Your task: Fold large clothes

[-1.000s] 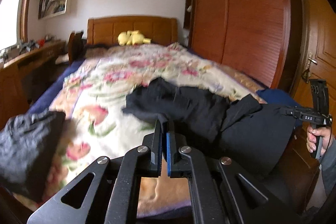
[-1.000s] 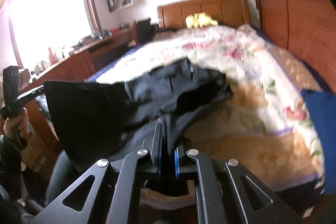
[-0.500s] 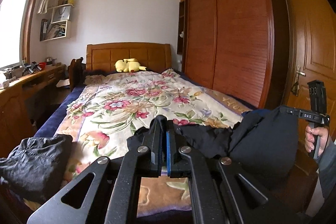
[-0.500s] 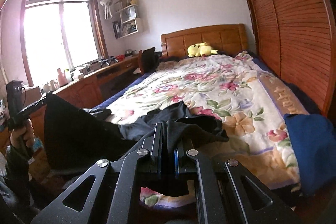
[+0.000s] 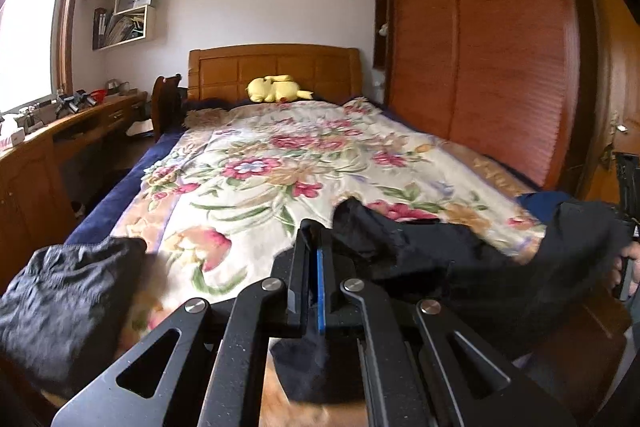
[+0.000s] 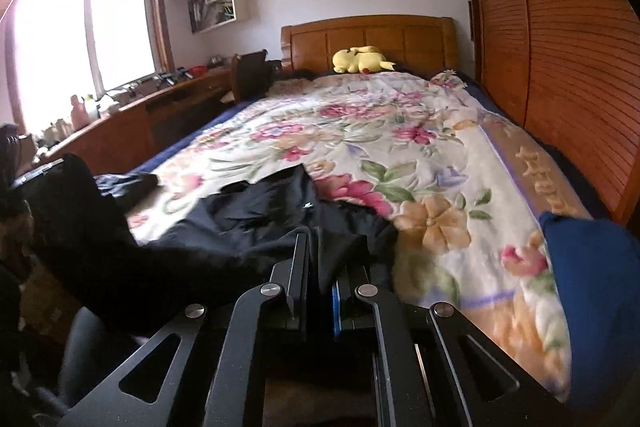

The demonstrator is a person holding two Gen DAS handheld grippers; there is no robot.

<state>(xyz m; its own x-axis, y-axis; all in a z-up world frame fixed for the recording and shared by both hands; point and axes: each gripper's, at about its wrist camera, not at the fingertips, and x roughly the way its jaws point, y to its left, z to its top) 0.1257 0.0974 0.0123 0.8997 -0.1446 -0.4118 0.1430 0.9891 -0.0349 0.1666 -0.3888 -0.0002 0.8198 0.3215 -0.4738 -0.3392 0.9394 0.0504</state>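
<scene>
Black fabric garment (image 6: 256,223), large and limp, lies partly spread on the foot end of the bed's flowered cream quilt (image 5: 280,163), with its near edge held up between the two tools. The left tool (image 5: 314,259) has its fingers narrowed onto a fold of the cloth, a tail of it hanging below the jaws. The right tool (image 6: 320,267) is likewise pinched onto the dark fabric that bunches between its fingers. In the left wrist view the right tool's hold appears at the far right edge, the cloth draped from it; in the right wrist view the left tool's end shows at the far left, also trailing cloth.

I judge the step to be the laying out: the garment is being cast forward and lowered flat before any fold is made. The next move likely calls for drawing both corners back and apart so the cloth lies smooth, then letting go without dragging it into wrinkles.

Compared with half a second ago, the garment reaches farther up the quilt and lies flatter, and both views have dipped lower toward the bed. A second dark crumpled garment (image 5: 64,299) sits at the bed's left corner as before, and a blue cushion (image 6: 592,291) at the right.
</scene>
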